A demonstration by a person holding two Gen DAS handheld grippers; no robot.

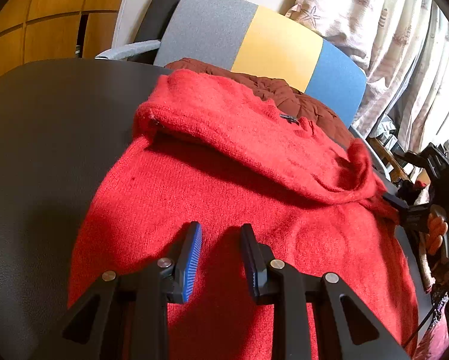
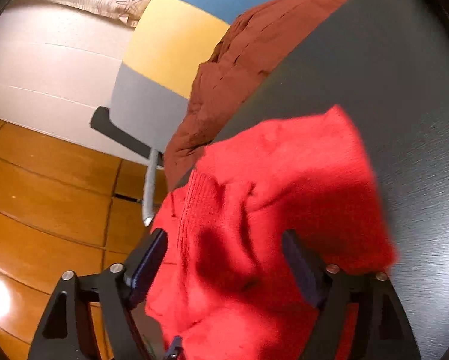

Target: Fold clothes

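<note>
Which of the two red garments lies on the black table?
The bright red knit sweater; the darker, brownish-red quilted garment sits behind it, on the chair.

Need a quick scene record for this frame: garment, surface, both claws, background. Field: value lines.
garment: red knit sweater, partly folded, top section laid over the body
surface: dark table
left claw: over the sweater's lower part, jaws apart, nothing pinched
right claw: jaws wide, sweater fabric between them, not gripped
behind: brown garment on a grey, yellow and blue chair
</note>
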